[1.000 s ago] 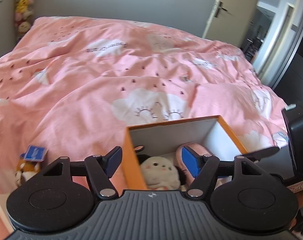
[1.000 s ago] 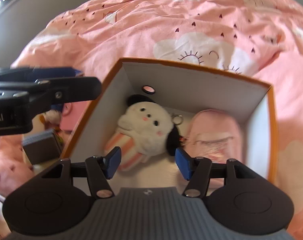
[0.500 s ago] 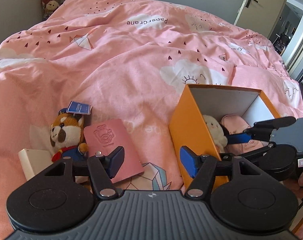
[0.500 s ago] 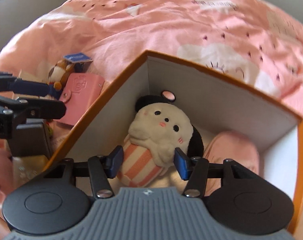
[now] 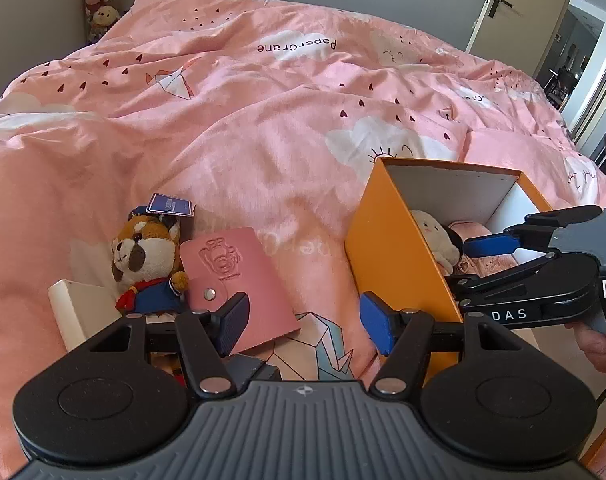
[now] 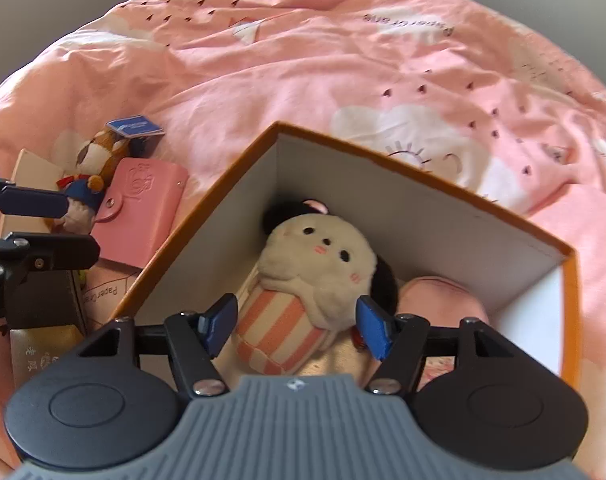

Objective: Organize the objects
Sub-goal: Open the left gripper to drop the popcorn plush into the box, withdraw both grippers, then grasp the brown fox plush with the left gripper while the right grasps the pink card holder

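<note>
Pink duvet (image 5: 263, 128); left tool (image 5: 303, 322) spread, empty; right tool (image 6: 297, 330) opening astride cream plush (image 6: 319, 268) in orange box (image 6: 207, 216).

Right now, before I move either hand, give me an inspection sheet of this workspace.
Surface: pink duvet, rumpled.
Job's things: orange box holds white plush and pink pouch; dog plush, pink card holder, cream box lie outside.
Clutter: nothing seen.
Grippers: left gripper open above the holder; right gripper inside the box, opening, straddling the white plush.
Cables: nothing seen.
Surroundings: open door, stacked toys.
</note>
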`<state>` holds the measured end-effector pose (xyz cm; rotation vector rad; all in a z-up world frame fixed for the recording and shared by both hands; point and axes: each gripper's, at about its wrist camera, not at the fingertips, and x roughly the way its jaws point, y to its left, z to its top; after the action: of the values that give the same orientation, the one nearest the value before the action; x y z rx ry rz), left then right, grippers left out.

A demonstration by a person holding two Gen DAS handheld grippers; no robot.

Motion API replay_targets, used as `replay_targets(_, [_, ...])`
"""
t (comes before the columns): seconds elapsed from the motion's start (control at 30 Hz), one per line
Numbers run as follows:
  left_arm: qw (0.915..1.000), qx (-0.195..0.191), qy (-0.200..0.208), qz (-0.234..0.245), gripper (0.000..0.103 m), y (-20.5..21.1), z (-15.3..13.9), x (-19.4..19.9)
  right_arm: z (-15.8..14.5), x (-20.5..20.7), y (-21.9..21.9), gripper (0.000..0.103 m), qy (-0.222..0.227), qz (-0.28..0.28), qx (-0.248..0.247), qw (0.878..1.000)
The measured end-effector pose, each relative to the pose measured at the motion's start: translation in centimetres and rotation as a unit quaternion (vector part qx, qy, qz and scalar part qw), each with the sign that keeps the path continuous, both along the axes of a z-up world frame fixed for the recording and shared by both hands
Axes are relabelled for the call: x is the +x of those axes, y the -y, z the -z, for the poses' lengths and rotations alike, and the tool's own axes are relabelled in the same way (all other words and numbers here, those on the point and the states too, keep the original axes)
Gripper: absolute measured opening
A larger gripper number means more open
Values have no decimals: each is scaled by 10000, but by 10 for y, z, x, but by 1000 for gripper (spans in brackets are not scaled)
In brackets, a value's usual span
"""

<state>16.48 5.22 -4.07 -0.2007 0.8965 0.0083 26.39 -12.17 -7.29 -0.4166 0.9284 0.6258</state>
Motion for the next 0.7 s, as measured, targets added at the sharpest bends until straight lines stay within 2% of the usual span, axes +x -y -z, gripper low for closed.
replay_targets(0.1, [10000,-12,83,-9,75,-2,-5,-4,-15,-12,5,68,320,314,58,9990])
replay_targets(0.27, [9998,-59,178,-97,75,-9,-11,-10,-46,-37,10,68,691,651,638,9934])
replay_targets(0.37, [9995,-97,252,-153,75,-14,-15,-14,-57,-52,0,68,811,566,879,9912])
replay_targets(0.53, [9991,-59,324,-273,72,-26,-21,-21,-56,-74,-29,68,968,197,981,9903])
replay_targets(0.7, [9986,-138,243,-454,64,-46,-20,-26,-52,-84,-52,68,999,-27,1094,9890])
